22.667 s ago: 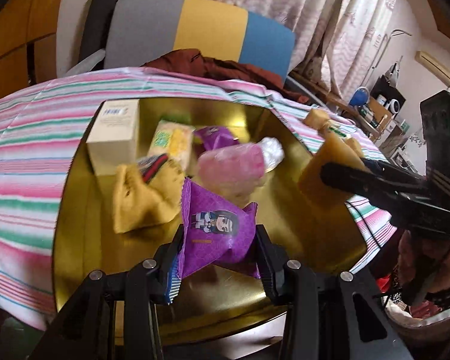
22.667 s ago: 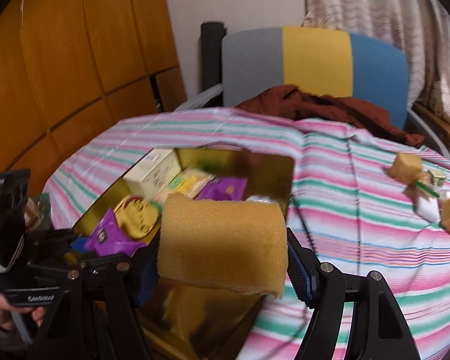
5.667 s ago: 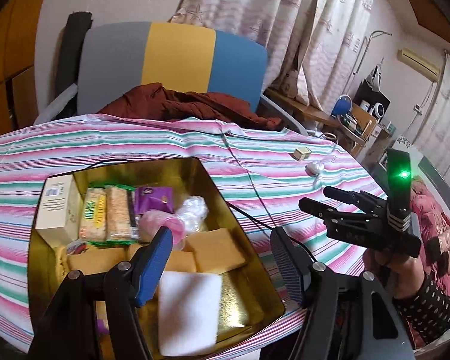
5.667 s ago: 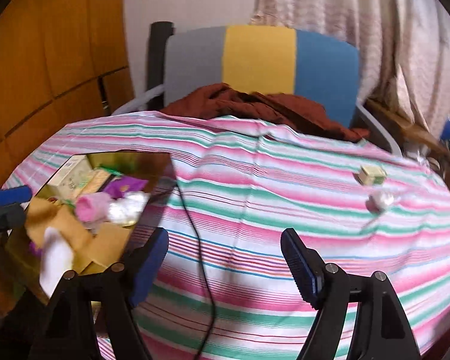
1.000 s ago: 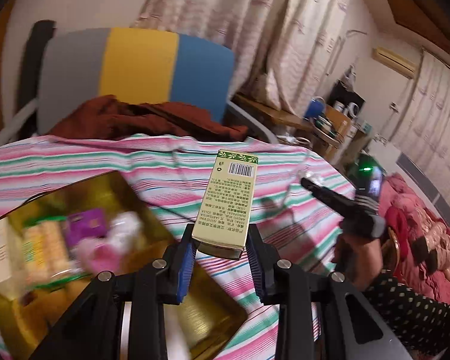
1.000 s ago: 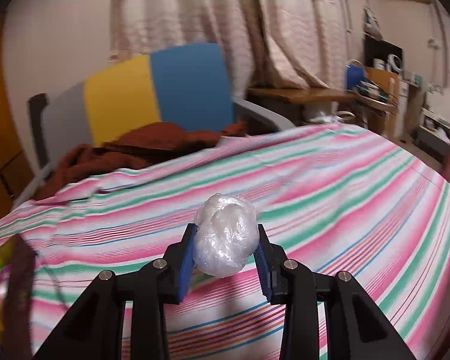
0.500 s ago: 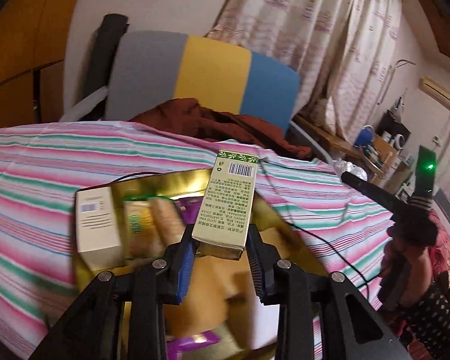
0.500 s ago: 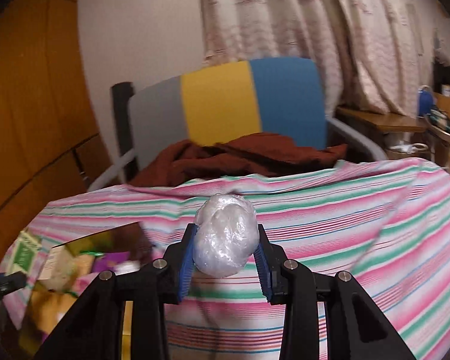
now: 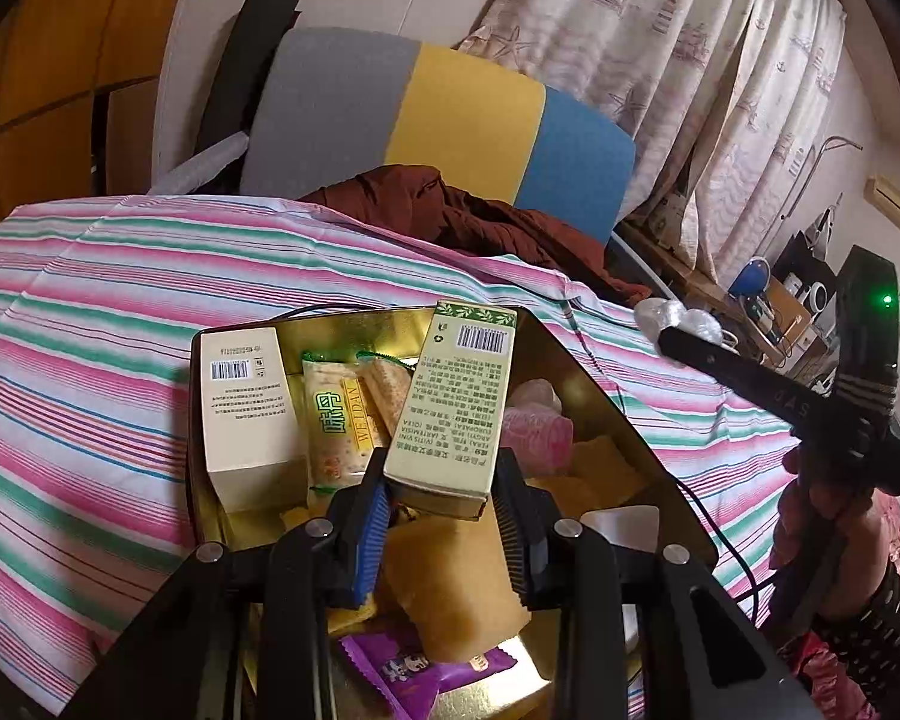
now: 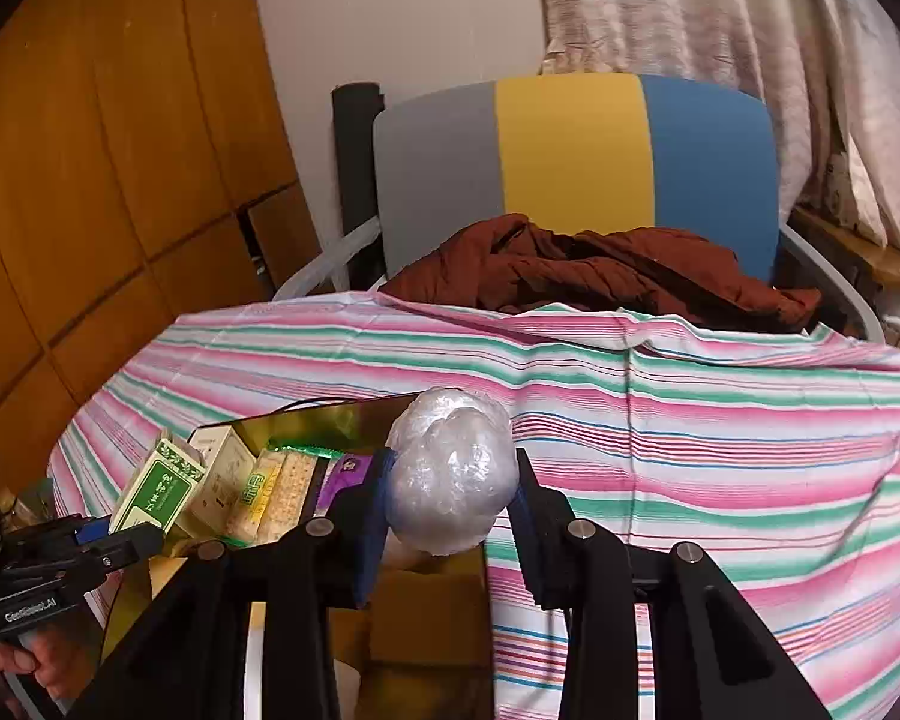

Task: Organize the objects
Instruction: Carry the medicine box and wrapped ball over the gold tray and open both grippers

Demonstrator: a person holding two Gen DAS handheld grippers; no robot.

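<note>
The left gripper (image 9: 438,501) squeezes the bottom end of a pale green box (image 9: 453,405), right in the middle of the left picture; the box stands up tall and leans back a bit, with a barcode near its top; in the right picture the same box shows at the lower left, green side out. Under it sits the gold tin (image 9: 594,384), which fills the lower middle of the left picture and rests on the striped cloth (image 9: 78,312). Inside the tin a cream box (image 9: 243,414) stands by the left wall; just beside it, to the right, lie cracker packs (image 9: 345,414); a pink roll (image 9: 537,429) lies on the right side; yellow sponges (image 9: 450,588) sit low in the picture, near the gripper; a purple packet (image 9: 402,669) peeks out at the very bottom.

The right gripper (image 10: 453,495) is shut tight on a shiny ball of clear plastic wrap (image 10: 453,471) in the middle of the right picture; the ball hangs by the tin's near right corner. Behind the table, high in both pictures, stands a grey, yellow and blue chair (image 10: 570,156) with a brown cloth (image 10: 600,267) heaped on its seat.
</note>
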